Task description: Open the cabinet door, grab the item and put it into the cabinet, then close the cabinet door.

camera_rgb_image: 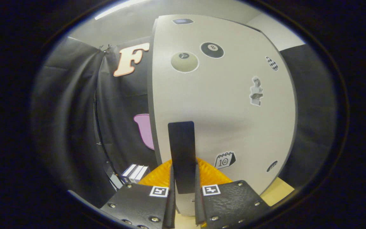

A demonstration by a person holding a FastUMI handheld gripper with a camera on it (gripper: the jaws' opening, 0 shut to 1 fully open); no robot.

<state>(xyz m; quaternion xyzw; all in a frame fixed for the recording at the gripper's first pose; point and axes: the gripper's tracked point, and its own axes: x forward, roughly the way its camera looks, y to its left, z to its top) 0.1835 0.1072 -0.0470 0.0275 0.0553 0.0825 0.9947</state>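
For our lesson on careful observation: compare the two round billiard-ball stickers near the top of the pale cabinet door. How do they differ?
The black eight-ball sticker is dark with a pale centre spot; the cream ball sticker is pale with a small dark spot. The black one sits higher and further from the door's left edge; the cream one looks larger. Both are round with white outlines, well above the black handle between the gripper's fingers.

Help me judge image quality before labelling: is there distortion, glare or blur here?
Gripper view: fisheye bows the cabinet door edges; a soft shadow lies around the black handle, which sits between the fingers; door stickers read sharp, no strong glare.
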